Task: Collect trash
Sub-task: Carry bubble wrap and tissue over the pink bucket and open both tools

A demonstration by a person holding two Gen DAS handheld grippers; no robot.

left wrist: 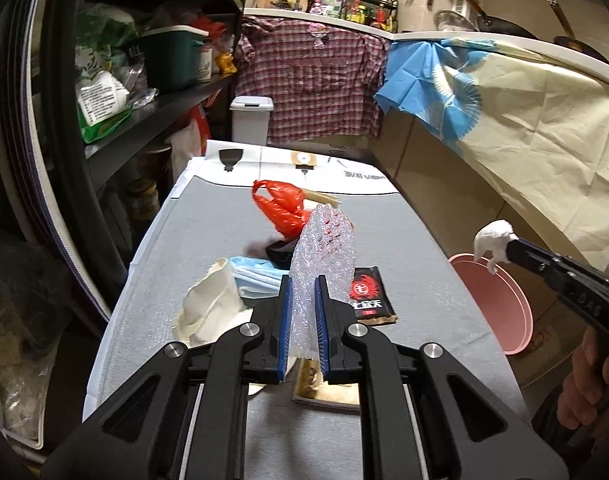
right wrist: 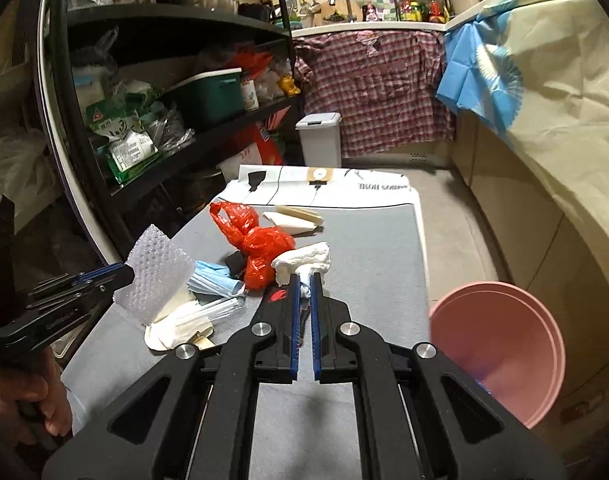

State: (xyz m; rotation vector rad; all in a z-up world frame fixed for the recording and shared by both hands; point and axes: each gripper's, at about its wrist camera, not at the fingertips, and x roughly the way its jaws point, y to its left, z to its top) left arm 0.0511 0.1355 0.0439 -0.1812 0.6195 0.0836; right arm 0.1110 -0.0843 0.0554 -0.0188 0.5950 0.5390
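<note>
My left gripper (left wrist: 303,282) is shut on a sheet of clear bubble wrap (left wrist: 324,248) and holds it upright above the grey table (left wrist: 176,248). It also shows in the right wrist view (right wrist: 156,276). My right gripper (right wrist: 303,278) is shut on a crumpled white tissue (right wrist: 304,262), seen in the left wrist view (left wrist: 494,242) just above the rim of the pink bin (left wrist: 500,300). On the table lie a red plastic bag (right wrist: 260,246), a blue face mask (right wrist: 214,280), white paper (left wrist: 212,308) and a black and red wrapper (left wrist: 368,296).
The pink bin (right wrist: 500,344) stands on the floor right of the table. A black shelf rack (right wrist: 152,92) full of goods runs along the left. A white lidded bin (right wrist: 319,140) stands beyond the table. Cloth-draped counters line the right.
</note>
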